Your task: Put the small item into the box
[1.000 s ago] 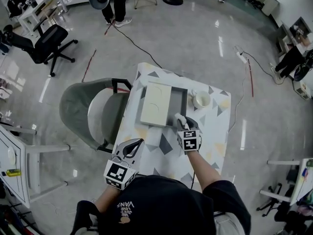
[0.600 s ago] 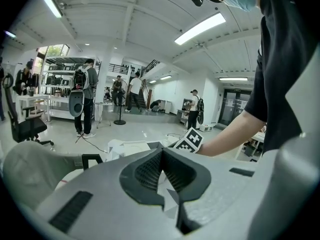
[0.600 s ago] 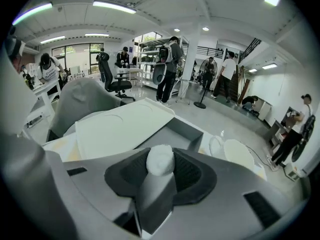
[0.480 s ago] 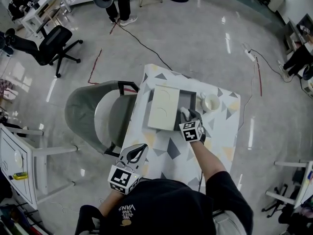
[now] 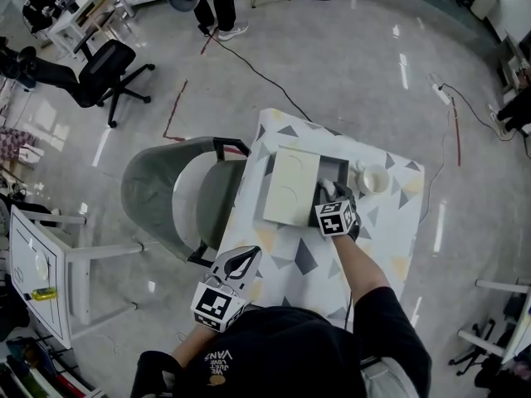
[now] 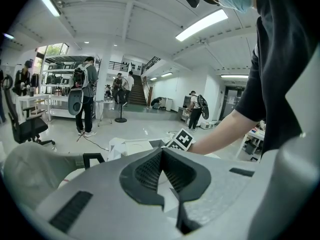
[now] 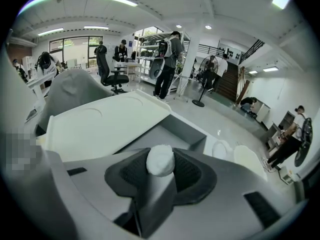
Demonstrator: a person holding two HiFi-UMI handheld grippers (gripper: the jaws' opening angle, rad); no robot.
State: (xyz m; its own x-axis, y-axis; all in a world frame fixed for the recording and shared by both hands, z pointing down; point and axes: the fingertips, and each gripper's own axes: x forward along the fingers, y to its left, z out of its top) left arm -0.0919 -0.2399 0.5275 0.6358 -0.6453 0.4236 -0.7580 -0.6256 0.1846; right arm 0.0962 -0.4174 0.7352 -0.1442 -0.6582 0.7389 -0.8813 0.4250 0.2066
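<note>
The grey box (image 5: pixel 338 169) sits on the patterned table (image 5: pixel 286 251), its cream lid (image 5: pixel 292 187) slid to the left so the right part stands uncovered. My right gripper (image 5: pixel 325 192) hangs at the near edge of that uncovered part, shut on the small white fuzzy item (image 7: pixel 160 160). Past the item, the right gripper view shows the box's grey inside (image 7: pixel 160 133) and the lid (image 7: pixel 102 121). My left gripper (image 5: pixel 246 256) is shut and empty, held off the table's near left edge. In its own view the left gripper (image 6: pixel 161 152) points toward the table.
A white cup (image 5: pixel 373 178) stands right of the box, close to my right gripper. A grey chair (image 5: pixel 170 196) is pushed against the table's left side. A black office chair (image 5: pixel 104 65), a cable on the floor and several people are farther off.
My right gripper has carried the white item forward, from the box's near edge to over its uncovered part. The left gripper has stayed near the table's near left edge.
</note>
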